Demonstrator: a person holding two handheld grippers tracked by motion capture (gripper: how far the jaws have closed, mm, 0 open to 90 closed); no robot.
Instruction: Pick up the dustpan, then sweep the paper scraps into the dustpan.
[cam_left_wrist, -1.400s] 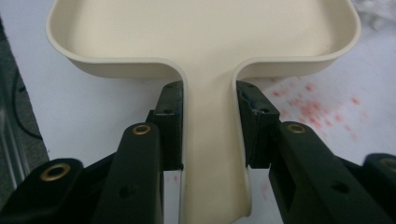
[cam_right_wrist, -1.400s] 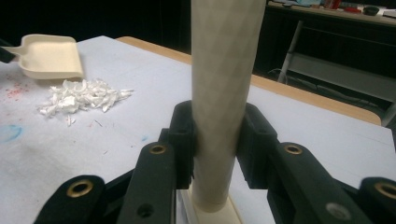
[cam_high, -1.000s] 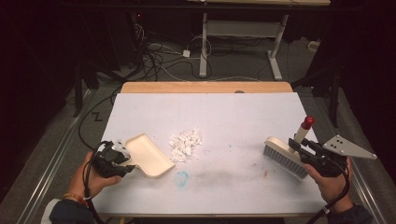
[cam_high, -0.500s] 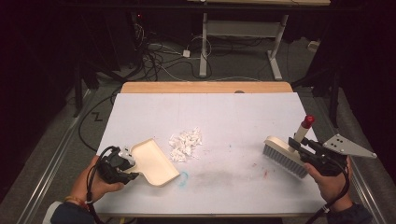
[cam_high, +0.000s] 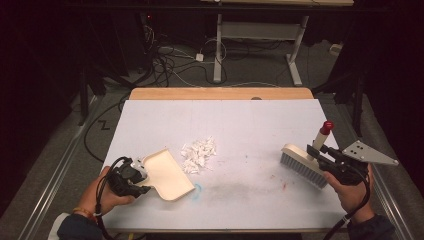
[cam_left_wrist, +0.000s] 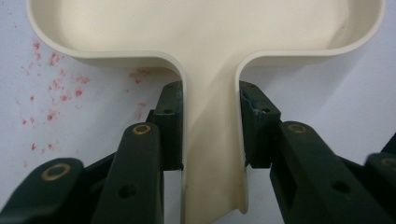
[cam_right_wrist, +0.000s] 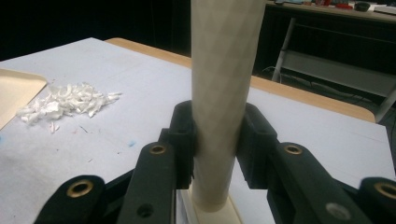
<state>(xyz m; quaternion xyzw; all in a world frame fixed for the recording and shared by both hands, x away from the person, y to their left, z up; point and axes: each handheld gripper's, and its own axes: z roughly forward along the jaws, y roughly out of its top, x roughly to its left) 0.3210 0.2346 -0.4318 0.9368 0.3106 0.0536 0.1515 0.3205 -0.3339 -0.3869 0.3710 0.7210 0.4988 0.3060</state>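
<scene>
clearly the left hand-held gripper (cam_high: 134, 176) pinches the dustpan (cam_high: 166, 174) by its handle, mouth facing the white scraps (cam_high: 199, 151) just beside, ready to catch them. the right hand-held gripper (cam_high: 320, 152) clamps the brush (cam_high: 301, 163) handle, bristles on the bench (cam_high: 250, 125), well apart at right.

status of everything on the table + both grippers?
dustpan: empty, on the table, held by its handle
brush: bristles down on the table, held by its handle
paper scraps: loose pile beside the dustpan, unswept
left gripper: shut on the dustpan handle
right gripper: shut on the brush handle
</scene>
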